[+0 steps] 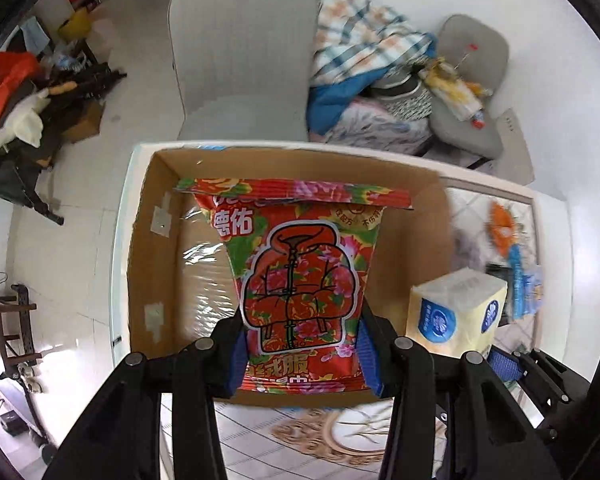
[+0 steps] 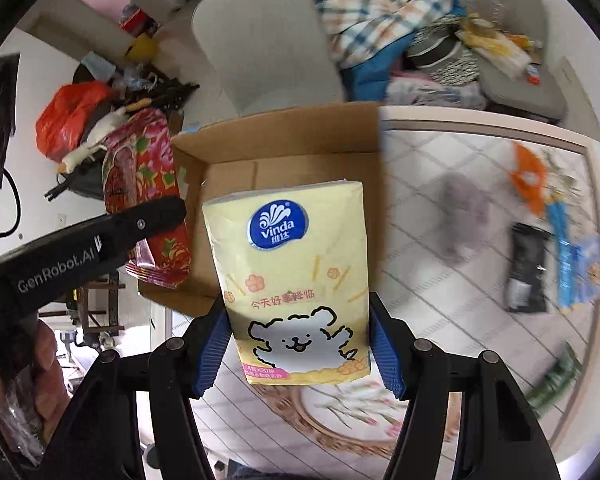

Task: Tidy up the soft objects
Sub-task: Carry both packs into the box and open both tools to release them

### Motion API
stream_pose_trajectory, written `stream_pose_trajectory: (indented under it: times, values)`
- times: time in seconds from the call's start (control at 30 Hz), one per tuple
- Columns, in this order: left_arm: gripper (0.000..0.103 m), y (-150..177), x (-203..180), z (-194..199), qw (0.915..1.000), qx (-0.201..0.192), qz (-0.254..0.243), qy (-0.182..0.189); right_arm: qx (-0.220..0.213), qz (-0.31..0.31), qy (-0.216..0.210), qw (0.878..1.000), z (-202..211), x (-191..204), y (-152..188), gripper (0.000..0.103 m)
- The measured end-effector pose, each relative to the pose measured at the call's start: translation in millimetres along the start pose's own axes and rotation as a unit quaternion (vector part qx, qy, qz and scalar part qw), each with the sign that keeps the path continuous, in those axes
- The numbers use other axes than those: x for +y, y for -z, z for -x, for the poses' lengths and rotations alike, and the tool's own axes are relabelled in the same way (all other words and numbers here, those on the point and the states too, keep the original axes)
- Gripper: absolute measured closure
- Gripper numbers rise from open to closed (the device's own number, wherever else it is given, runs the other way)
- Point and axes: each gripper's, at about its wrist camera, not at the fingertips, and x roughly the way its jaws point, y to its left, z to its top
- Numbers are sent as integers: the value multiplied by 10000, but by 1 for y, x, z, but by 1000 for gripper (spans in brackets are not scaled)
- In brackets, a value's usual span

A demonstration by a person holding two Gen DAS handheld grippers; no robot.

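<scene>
Both grippers grip loads: left gripper [image 1: 302, 350] clamps the floral packet [image 1: 300, 272], right gripper [image 2: 300, 344] the tissue pack [image 2: 296, 284]. Each hangs lengthwise ahead, the cardboard box [image 1: 156, 184] directly below; left is nearer.

Glossy plastic floral pouch [image 1: 304, 280]; smooth film-wrapped tissue pack [image 2: 296, 280]; matt brown cardboard box [image 1: 156, 216], shiny tape inside.
</scene>
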Motion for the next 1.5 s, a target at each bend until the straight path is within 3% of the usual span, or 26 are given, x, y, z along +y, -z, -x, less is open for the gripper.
stream_pose_trajectory:
  times: [0.17,0.43,0.7,0.93,0.97,1.03,1.17,1.23,1.3,1.5]
  values:
    - [61,-25,32,-66,9976,665,46,181,207,-8,291,9994,-64,25,-31,37]
    - [60,-48,43,-140,9890,1365,-49,566,411,-225,659,9967,-125,19,-71,37]
    - [59,-57,36,-163,9856,1566,-320,552,509,-513,676,9951,-161,-4,-100,37]
    - [57,-60,46,-166,9846,1675,-129,477,609,-552,355,9960,-174,-6,-107,35]
    - [56,-59,46,-164,9849,1658,-92,482,606,-539,376,9960,-174,-6,-108,35]
    - [44,-57,49,-158,9858,1609,1,484,624,-510,416,9959,-174,-6,-108,33]
    - [30,-54,56,-139,9895,1375,97,442,625,-486,500,9956,-167,-4,-103,29]
    - [15,-49,59,-123,9924,1172,110,355,621,-457,568,9954,-159,-4,-99,28]
    - [8,-43,64,-110,9944,1017,99,255,604,-419,618,9954,-153,-2,-92,22]
    - [1,-15,70,-69,9986,521,1,26,560,-201,1125,9919,-130,14,-63,8]
